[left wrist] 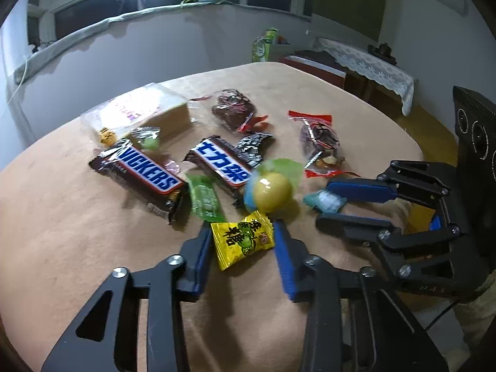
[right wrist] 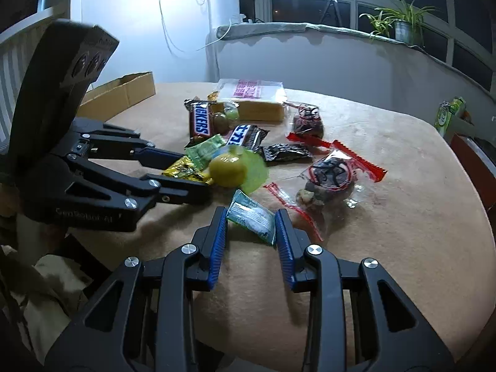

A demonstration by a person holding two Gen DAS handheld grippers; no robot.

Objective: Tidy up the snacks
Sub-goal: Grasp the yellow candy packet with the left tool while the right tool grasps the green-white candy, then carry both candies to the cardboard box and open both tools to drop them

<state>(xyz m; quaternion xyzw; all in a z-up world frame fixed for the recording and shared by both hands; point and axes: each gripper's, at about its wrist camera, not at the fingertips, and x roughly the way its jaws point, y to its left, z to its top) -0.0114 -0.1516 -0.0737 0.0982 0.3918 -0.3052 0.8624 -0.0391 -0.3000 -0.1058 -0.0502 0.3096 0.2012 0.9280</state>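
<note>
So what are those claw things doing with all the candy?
A person is sorting snacks spread on a tan-covered table, holding a claw in each hand. The left claw has closed around a small yellow candy packet. The right claw has closed around a little teal packet. The two Snickers bars, the sandwich bag and the other sweets lie untouched, and a cardboard box sits at the table's far edge.
</note>
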